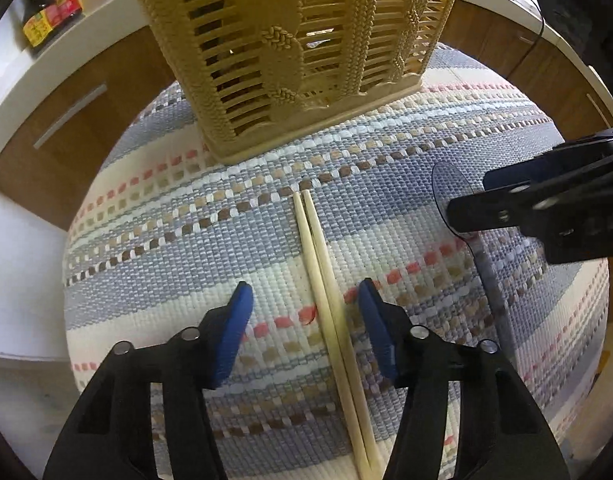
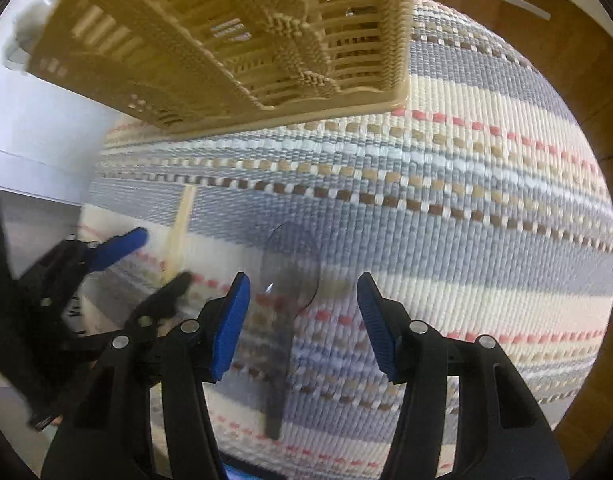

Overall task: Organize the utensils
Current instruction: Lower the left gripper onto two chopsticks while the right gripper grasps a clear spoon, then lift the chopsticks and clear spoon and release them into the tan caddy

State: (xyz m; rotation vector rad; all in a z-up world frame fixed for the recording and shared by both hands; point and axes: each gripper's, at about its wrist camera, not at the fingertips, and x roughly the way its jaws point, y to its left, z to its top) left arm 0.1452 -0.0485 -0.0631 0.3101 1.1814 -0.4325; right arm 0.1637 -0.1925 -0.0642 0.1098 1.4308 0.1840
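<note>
Brown wooden cabinet fronts with a white countertop edge surround a woven placemat with grey, cream, pink and brown stripes, which covers the work surface. At the far side of the placemat stands a beige plastic slotted utensil basket; its base rests on the cloth. A dark sauce bottle with a red and yellow label stands on the countertop at the far left.

A pair of pale wooden chopsticks lies on the placemat, side by side and touching, with the tips pointing toward the basket but apart from it. The left gripper hangs above them with its blue pads wide apart, one on each side of the chopsticks, and holds nothing.

To the right of the chopsticks lies a transparent grey plastic spoon, its bowl toward the basket. The right gripper is also spread open, with the spoon between its fingers; whether the pads touch the spoon cannot be told. The right wrist view is a little blurred.
</note>
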